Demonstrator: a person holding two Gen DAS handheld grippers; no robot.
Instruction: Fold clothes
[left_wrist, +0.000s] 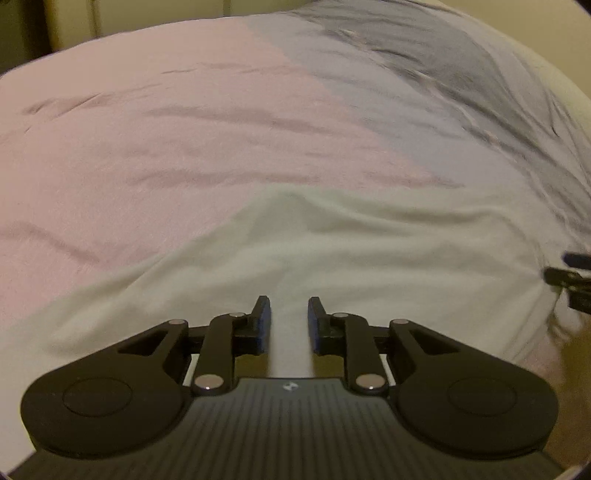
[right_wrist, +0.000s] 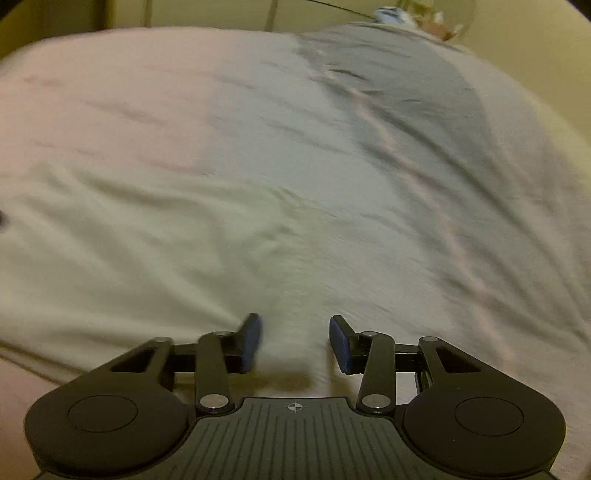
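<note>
A white garment (left_wrist: 351, 251) lies spread flat on a bed, over a pink sheet (left_wrist: 147, 129) and a grey-lavender cloth (left_wrist: 424, 92). My left gripper (left_wrist: 290, 321) hovers low over the garment's near edge, jaws open, with nothing between the blue pads. In the right wrist view the same white garment (right_wrist: 184, 240) fills the near part of the bed, and my right gripper (right_wrist: 295, 341) is open over its near edge, empty. The right gripper's tip shows at the right edge of the left wrist view (left_wrist: 570, 273).
The grey cloth (right_wrist: 406, 92) runs as a wrinkled band toward the far right of the bed. A pale wall and dark furniture stand behind the bed (left_wrist: 37, 29). Small items sit on a surface at the far right (right_wrist: 413, 18).
</note>
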